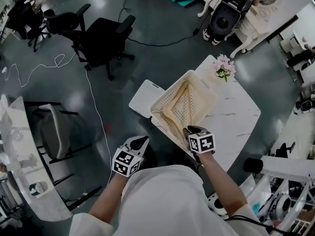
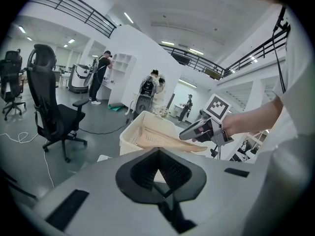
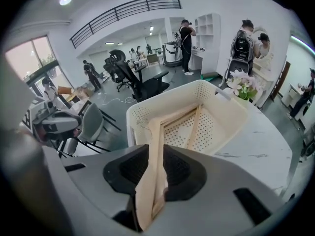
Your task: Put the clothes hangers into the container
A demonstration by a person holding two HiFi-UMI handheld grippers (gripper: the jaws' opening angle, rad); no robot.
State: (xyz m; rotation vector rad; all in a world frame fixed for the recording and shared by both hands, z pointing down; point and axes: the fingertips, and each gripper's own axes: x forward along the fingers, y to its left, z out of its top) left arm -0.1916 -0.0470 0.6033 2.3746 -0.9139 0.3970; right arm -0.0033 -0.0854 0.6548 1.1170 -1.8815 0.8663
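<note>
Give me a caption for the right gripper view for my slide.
Right gripper grips a wooden hanger, its far end inside the cream basket on the table.

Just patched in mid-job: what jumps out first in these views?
The cream perforated basket on the white marble table, with wooden hangers inside it. At its near rim, the right gripper has a wooden hanger between its fingers, reaching into the basket. Pink flowers stand at the table's far end.

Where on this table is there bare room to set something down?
Bare marble table right of the basket, between the flowers and the near edge. Crowded: the basket holds wooden hangers, right tongs gripping one at its near rim; the lid lies at its left.
</note>
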